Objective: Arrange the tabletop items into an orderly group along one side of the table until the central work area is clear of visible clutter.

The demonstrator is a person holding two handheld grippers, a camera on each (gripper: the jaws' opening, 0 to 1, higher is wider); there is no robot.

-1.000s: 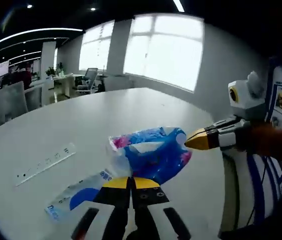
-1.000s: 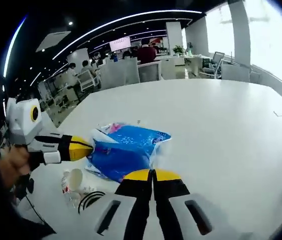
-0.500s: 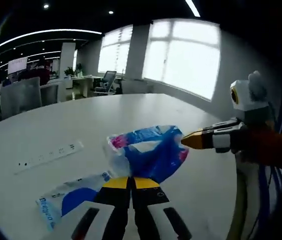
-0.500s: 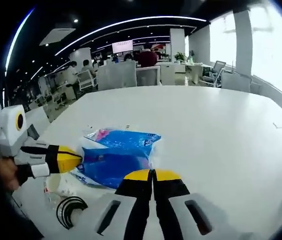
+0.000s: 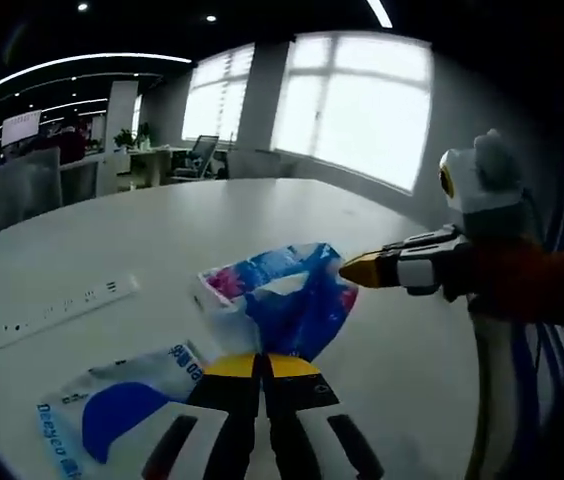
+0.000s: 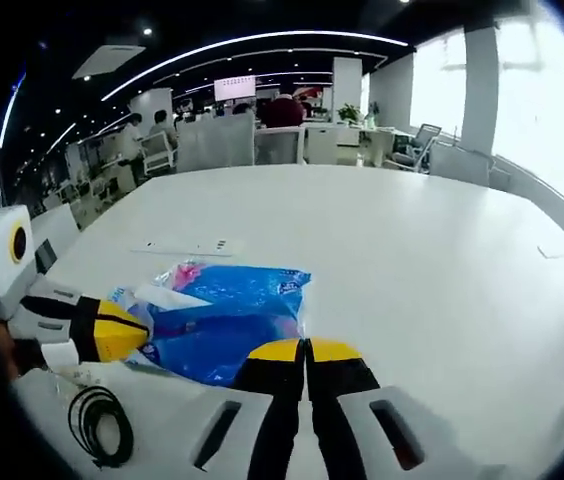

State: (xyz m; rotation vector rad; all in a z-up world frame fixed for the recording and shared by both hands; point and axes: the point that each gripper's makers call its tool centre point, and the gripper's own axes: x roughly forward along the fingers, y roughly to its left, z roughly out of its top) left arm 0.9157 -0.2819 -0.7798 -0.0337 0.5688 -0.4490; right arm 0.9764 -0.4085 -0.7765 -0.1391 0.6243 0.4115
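Note:
A crumpled blue plastic bag [image 5: 287, 300] with pink and white print hangs stretched between both grippers over the white table [image 5: 192, 220]. My left gripper [image 5: 262, 364] is shut on the bag's near edge. The right gripper [image 5: 354, 271] comes in from the right, its yellow tip closed on the bag's far corner. In the right gripper view the same bag [image 6: 224, 315] lies just past my right gripper [image 6: 305, 350], which is shut on its edge. The left gripper [image 6: 134, 331] pinches it from the left.
A flat white and blue packet [image 5: 112, 415] lies on the table at lower left. A white power strip [image 5: 62, 305] [image 6: 187, 246] sits further out. A black coiled cable [image 6: 97, 425] lies near the table's edge. Office desks and chairs [image 6: 217, 140] stand behind.
Both grippers have moved together with the bag still held between them. The white and blue packet is now nearer in the left view. The power strip and cable have come into the right view.

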